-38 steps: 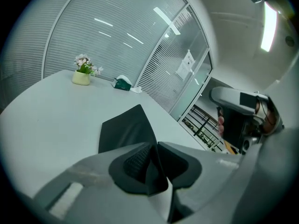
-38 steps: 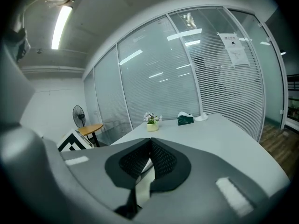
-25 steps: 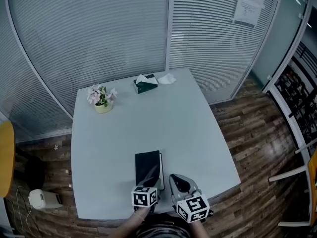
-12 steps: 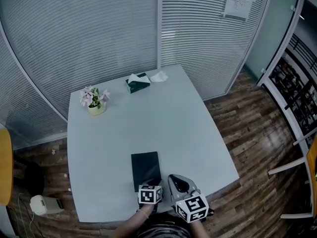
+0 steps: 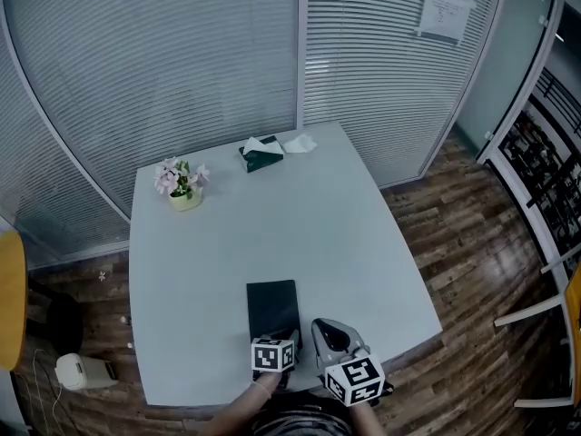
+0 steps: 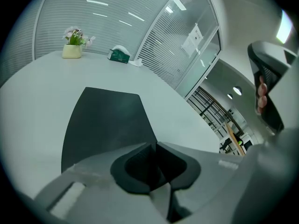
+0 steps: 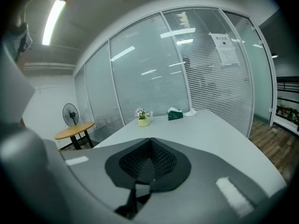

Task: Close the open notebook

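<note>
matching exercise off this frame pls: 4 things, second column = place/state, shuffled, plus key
1. notebook
2. flower pot
3. tissue box
4. paper notice

A. far edge of the table, beside a loose tissue
B. near edge of the table, closed, dark cover up
C. far left part of the table
D. up on the glass wall

Pairs: 1-B, 2-C, 3-A, 4-D

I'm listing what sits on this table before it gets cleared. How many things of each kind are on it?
Black notebook: 1
Flower pot: 1
Tissue box: 1
Loose white sheet: 1
Total: 4
</note>
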